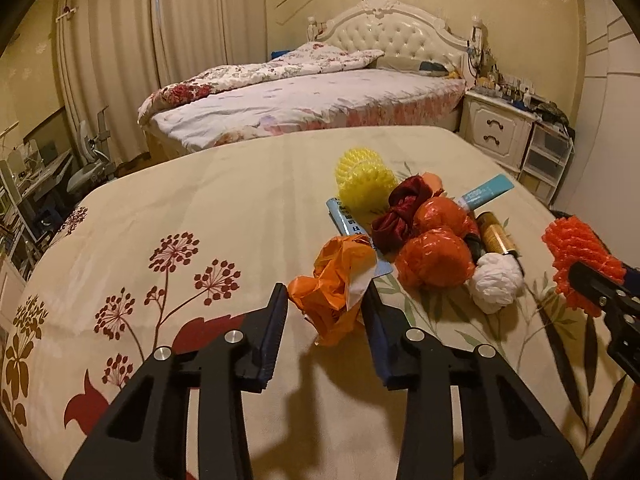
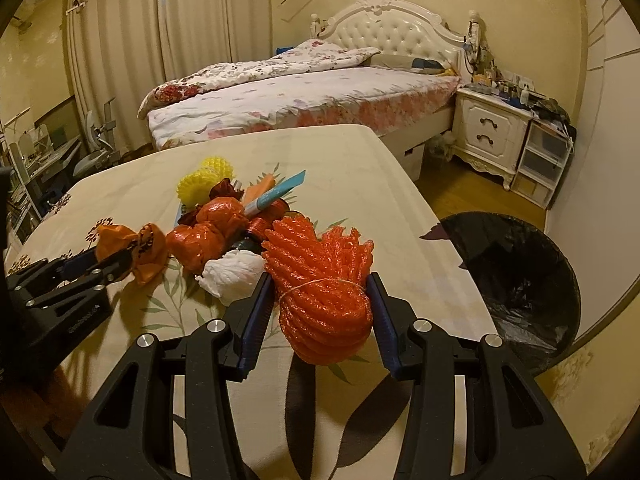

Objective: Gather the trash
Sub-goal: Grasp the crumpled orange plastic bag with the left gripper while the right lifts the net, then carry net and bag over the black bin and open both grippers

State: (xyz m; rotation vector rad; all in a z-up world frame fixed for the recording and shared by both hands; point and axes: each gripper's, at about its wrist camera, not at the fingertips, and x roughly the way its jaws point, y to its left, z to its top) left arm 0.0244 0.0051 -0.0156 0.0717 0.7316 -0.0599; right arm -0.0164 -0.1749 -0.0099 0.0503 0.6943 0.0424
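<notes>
Floral bedspread (image 1: 200, 208) | left gripper (image 1: 326, 308) seemingly clamping orange bag (image 1: 332, 292) | right gripper (image 2: 320, 304) gripping orange foam net (image 2: 324, 280) beside bin (image 2: 520, 280)

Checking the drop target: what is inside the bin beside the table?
The bin has a black liner, and the part of the inside that shows looks empty. The table edge covers its near left side, and the bottom is too dark to read.
</notes>
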